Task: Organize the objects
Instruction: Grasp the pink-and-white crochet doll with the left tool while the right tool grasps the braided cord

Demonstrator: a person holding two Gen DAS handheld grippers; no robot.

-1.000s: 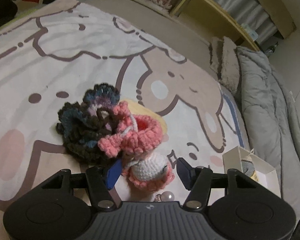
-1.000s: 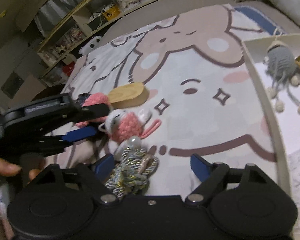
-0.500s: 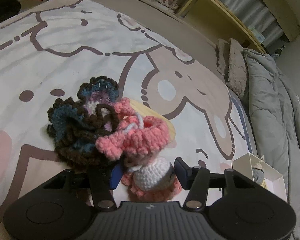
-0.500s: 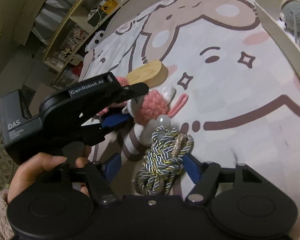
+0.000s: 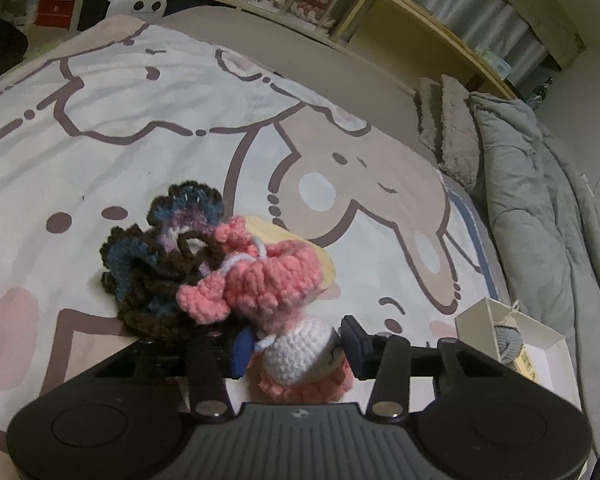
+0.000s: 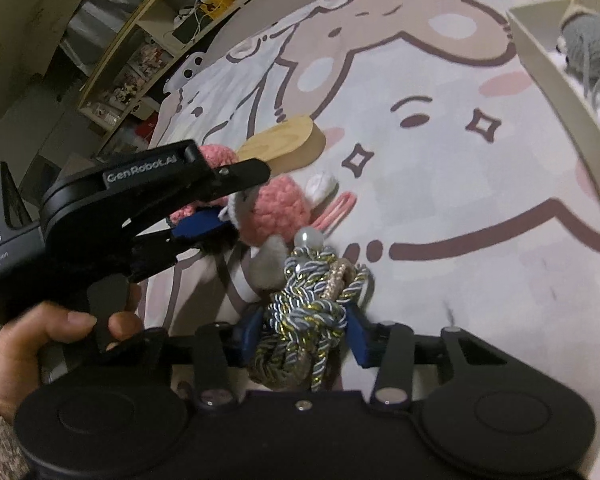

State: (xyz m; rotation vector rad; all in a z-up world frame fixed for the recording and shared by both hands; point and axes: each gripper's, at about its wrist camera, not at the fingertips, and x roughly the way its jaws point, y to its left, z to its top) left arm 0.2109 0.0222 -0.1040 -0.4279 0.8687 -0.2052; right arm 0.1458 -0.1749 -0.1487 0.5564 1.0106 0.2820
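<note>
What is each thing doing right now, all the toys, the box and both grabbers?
Left hand-held gripper: just closed, shut on the pink crochet doll.
Right hand-held gripper: just closed, shut on the knotted cord bundle.
Dark crochet flower: lying loose on the blanket.
Wooden piece: lying flat.
White box: open, grey crochet toy inside.

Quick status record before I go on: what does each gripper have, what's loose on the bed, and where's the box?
left gripper: jaws have just closed on the pink and white crochet doll
right gripper: jaws have just closed on the knotted cord bundle
loose on blanket: dark crochet flower, wooden piece
box: white, open, to the right, holds a grey knitted toy
</note>
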